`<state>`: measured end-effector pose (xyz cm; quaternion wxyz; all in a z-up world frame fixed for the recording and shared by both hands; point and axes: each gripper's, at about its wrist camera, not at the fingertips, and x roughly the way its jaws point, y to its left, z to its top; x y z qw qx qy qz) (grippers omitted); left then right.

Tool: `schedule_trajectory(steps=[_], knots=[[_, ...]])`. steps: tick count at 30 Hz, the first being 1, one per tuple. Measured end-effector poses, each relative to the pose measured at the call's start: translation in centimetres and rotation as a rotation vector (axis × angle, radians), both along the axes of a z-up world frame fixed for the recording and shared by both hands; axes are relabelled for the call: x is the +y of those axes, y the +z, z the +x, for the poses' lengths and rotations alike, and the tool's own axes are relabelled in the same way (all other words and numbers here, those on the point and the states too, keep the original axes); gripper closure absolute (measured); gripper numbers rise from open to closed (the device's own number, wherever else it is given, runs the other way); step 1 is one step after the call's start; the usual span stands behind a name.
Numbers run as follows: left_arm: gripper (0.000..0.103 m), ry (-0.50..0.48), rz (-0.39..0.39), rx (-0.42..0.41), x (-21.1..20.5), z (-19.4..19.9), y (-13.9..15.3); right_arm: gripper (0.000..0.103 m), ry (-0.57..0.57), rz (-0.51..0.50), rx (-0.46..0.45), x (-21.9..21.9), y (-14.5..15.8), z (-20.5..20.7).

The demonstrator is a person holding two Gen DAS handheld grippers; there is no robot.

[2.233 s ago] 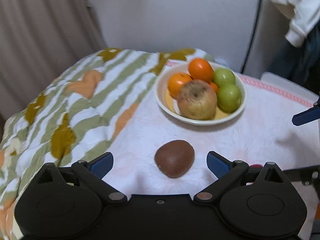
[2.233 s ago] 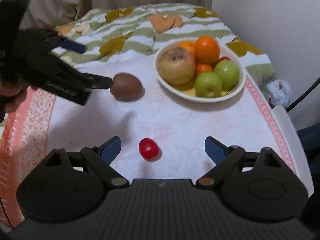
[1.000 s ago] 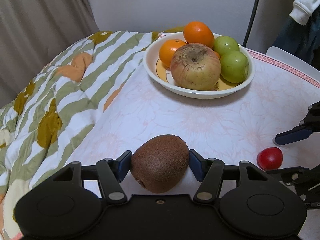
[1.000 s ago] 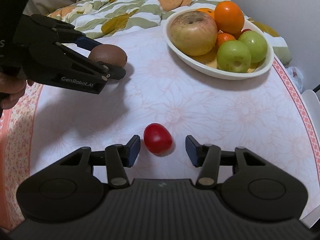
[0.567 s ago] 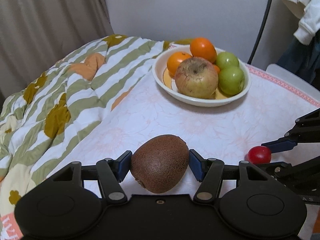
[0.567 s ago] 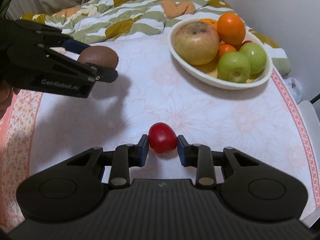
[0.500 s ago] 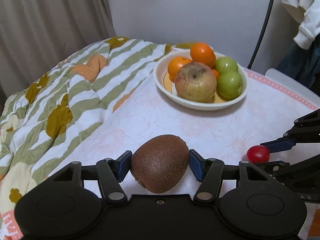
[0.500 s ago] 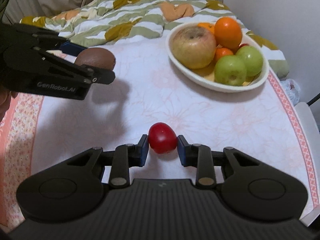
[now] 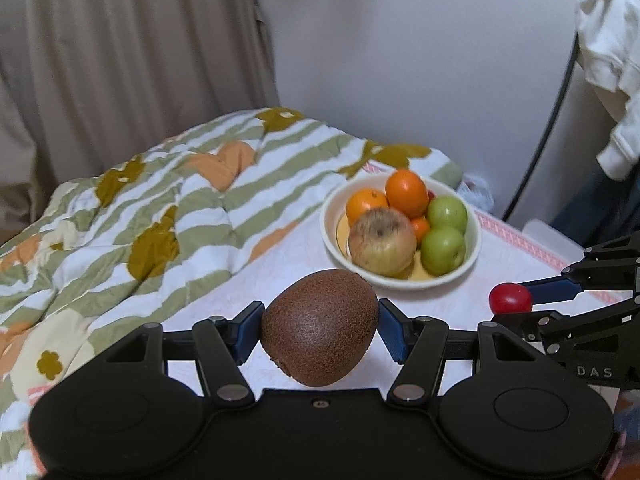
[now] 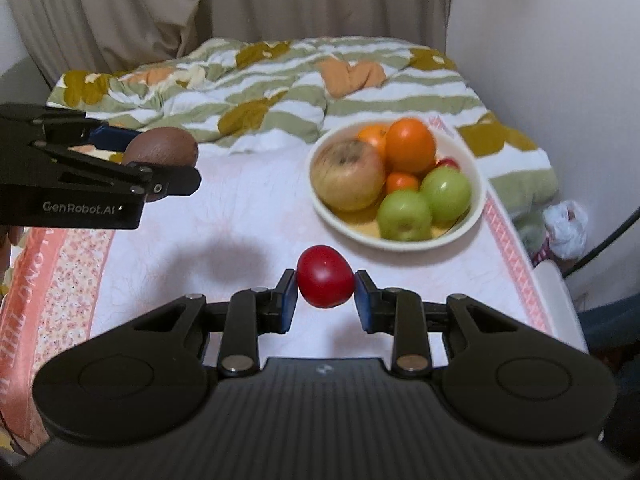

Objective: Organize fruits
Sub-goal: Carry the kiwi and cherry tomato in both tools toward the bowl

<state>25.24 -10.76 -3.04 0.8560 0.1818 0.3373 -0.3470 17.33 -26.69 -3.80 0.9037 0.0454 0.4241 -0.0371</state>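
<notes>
My left gripper (image 9: 320,326) is shut on a brown kiwi (image 9: 320,326) and holds it above the table; the same kiwi (image 10: 162,146) shows at the left in the right wrist view. A small red tomato (image 10: 325,282) is pinched between the blue pads of my right gripper (image 10: 325,292), also lifted off the cloth. That tomato (image 9: 510,298) appears at the right in the left wrist view. Ahead stands a cream bowl (image 9: 474,240) with a large apple (image 9: 382,242), two green apples and several oranges; the bowl's (image 10: 478,204) rim is far right of centre.
A pink-white tablecloth (image 10: 224,240) covers the table. A green, white and orange striped quilt (image 9: 140,220) lies behind and left of the bowl. Curtains and a white wall close the back. A white plastic bag (image 10: 566,228) sits past the table's right edge.
My right gripper closed on the tomato, then both grippers rose off the table with their fruit. The bowl now sits farther and lower in both views.
</notes>
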Motion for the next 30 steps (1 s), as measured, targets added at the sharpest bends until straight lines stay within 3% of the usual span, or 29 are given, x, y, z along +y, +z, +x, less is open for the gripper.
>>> schedule_trajectory(steps=[8,17,24,30], knots=[[0.038,0.171,-0.022,-0.048,-3.2,-3.0,2.5,0.057,0.126,0.029,-0.042,-5.2,3.3,-1.3],[0.038,0.329,-0.047,-0.066,-8.2,-4.6,3.2,0.057,0.274,0.009,-0.102,-11.2,5.7,-0.6],[0.038,0.401,-0.067,-0.062,-11.0,-2.4,3.6,0.057,0.298,-0.001,-0.113,-15.1,5.9,2.9],[0.038,0.398,-0.070,-0.036,-12.7,1.1,2.6,0.057,0.263,0.008,-0.102,-17.4,4.8,6.8]])
